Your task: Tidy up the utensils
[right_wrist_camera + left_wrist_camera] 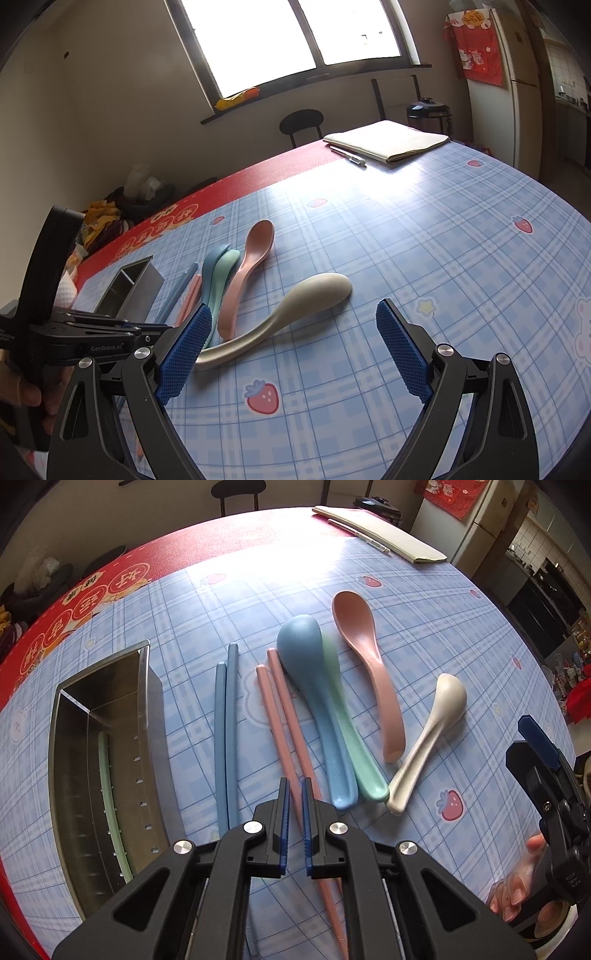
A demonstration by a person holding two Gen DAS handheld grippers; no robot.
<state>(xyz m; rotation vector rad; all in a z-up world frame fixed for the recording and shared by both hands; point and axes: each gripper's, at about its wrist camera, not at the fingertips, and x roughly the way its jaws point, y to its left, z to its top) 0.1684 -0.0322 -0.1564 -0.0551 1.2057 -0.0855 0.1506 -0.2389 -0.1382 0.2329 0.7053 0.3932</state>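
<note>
- The left gripper (294,794) is pointed steeply down, its jaws nearly closed on one pink chopstick (291,734), which runs between the blue pads; the grip is judged made, though actual pad contact cannot be confirmed.
- The second pink chopstick (271,720) is seen just left of the gripped one, flat on the checked tablecloth (424,657).
- The two blue chopsticks (226,731) are laid side by side further left, between the pink pair and the steel holder (155,716).
- A green chopstick (107,775) is already seen inside the holder, which stands at the left.
- To the right, a blue spoon (314,686) is laid over a green spoon (354,749); a pink spoon (364,653) and a cream spoon (428,734) are placed beyond them, near but apart.
- The right gripper (291,347) is held wide open and empty, above the cream spoon's handle.
- The step in hand is judged to be the pick-up of a pink chopstick.
- Next, a straight lift is called for, then a carry left and a lowering into the holder, clear of its near wall.
</note>
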